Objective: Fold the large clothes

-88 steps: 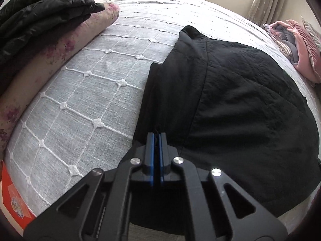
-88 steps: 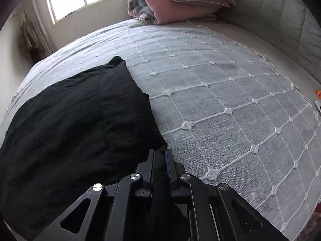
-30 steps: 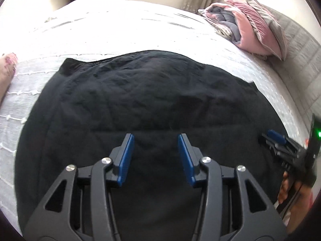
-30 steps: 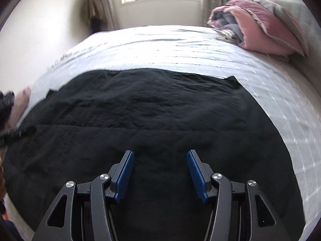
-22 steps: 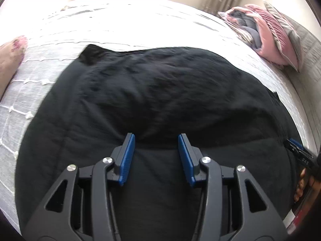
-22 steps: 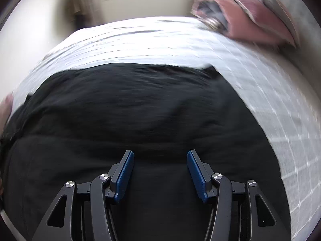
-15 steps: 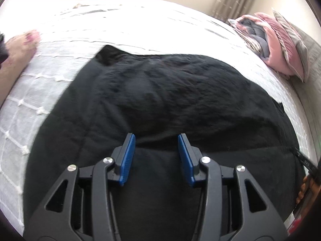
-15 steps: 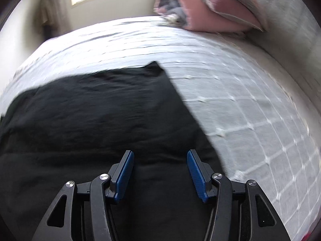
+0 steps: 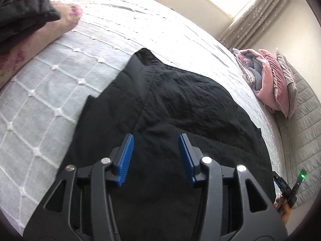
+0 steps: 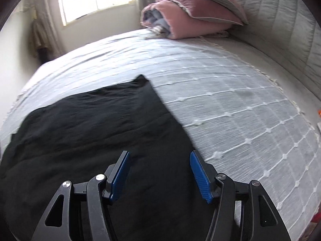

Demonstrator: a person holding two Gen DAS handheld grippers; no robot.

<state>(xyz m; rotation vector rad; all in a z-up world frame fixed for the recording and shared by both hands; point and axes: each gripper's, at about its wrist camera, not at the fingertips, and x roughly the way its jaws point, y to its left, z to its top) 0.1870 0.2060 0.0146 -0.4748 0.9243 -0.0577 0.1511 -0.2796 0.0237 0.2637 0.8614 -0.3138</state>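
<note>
Left wrist view has the left gripper hovering with blue pads apart and nothing between them, over the black garment spread flat on the white quilted bedspread. Right wrist view: the right gripper is empty too, jaws opening above the garment's right edge, pink bedding piled by the headboard.
</note>
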